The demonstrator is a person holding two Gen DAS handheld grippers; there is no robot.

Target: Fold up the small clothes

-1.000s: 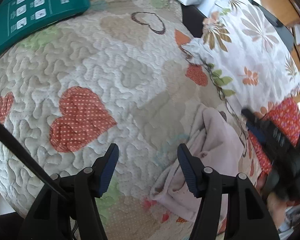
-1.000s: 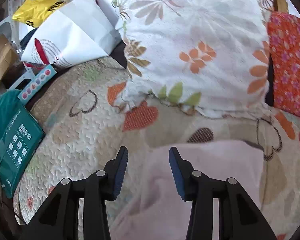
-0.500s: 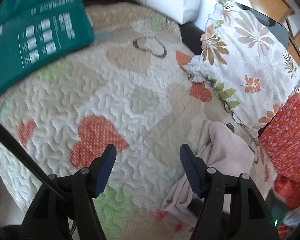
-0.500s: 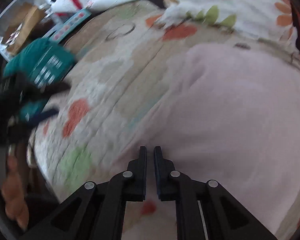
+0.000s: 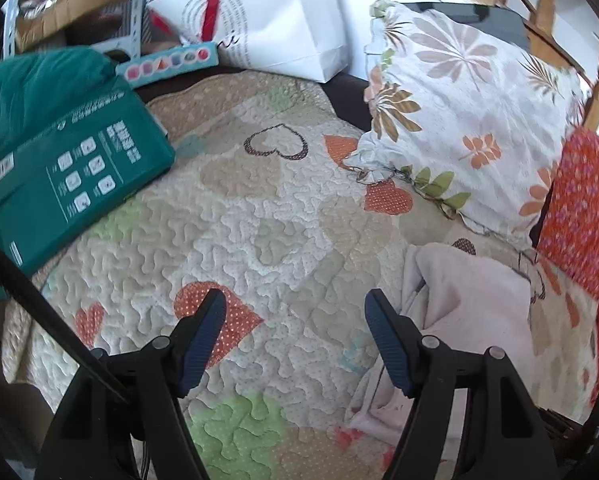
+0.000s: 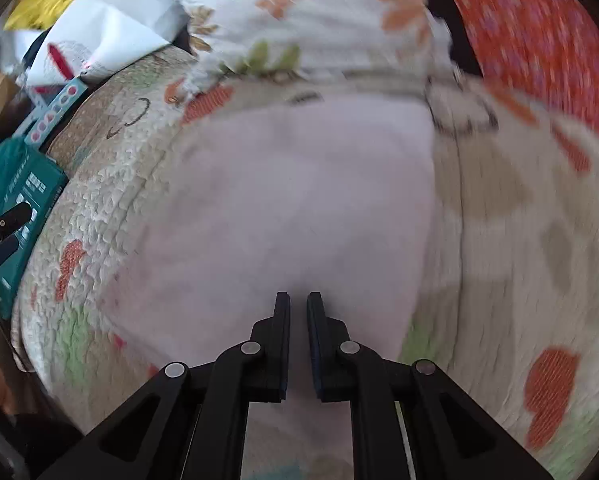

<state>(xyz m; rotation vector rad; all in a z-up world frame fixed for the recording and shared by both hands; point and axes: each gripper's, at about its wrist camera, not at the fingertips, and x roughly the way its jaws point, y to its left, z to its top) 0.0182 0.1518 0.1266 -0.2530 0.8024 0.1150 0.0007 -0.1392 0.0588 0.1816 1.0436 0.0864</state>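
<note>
On the quilt (image 5: pixel 259 216) a small garment (image 5: pixel 475 304) lies at the right, before a pillow (image 5: pixel 459 112), with a box (image 5: pixel 71 184) at the far left edge and a paper bag (image 5: pixel 283 28) behind.

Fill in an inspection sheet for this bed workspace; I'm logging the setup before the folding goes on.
Surface: quilted bedspread with heart patches, bare in the middle.
Job's things: pale pink garment lying on the quilt, partly folded, edges rumpled at its near side.
Clutter: green box at the quilt's left edge; white paper bag and a long blue box behind it.
Grippers: left gripper open above the quilt, jaws just been opening, nothing between them; right gripper shut over the pink garment, whether it pinches cloth cannot be told.
Cables: black strap or cable crossing the left view.
Surroundings: floral pillow, red patterned cushion, wooden furniture behind.
</note>
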